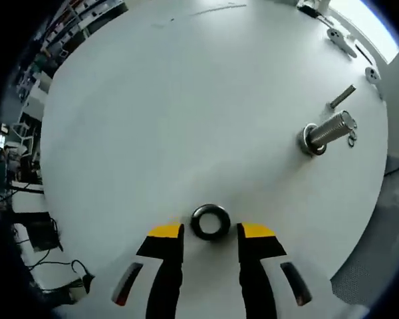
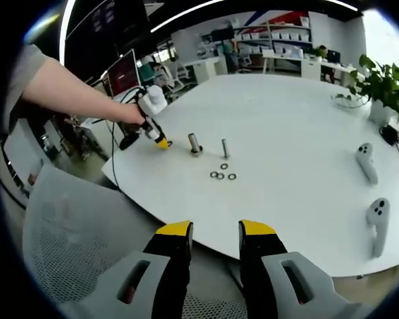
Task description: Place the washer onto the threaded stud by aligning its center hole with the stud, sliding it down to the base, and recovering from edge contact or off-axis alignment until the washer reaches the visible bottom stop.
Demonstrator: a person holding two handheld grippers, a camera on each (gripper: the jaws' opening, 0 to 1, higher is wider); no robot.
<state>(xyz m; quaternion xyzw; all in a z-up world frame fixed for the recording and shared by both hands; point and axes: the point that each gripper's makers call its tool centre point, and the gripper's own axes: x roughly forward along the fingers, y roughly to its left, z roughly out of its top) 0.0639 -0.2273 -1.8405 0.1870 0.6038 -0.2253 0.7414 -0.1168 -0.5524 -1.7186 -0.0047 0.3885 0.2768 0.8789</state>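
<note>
A dark ring-shaped washer [image 1: 210,222] lies flat on the white table [image 1: 186,119], just between the yellow tips of my left gripper [image 1: 211,232], which is open and apart from it. The threaded stud [image 1: 329,129] stands on its round base to the far right of that view, with a few small rings [image 1: 352,137] beside it. In the right gripper view, a person's hand holds the left gripper [image 2: 162,143] low over the table left of the stud [image 2: 195,143]. Three small washers [image 2: 223,174] lie near it. My right gripper [image 2: 216,229] is open and empty, off the table's near edge.
A thin pin [image 1: 342,97] lies beyond the stud, and a second slim post [image 2: 224,147] stands right of it. Two white controllers [image 2: 366,161] [image 2: 378,219] rest on the table's right side by a potted plant [image 2: 386,86]. A mesh chair [image 2: 73,246] sits below the near edge.
</note>
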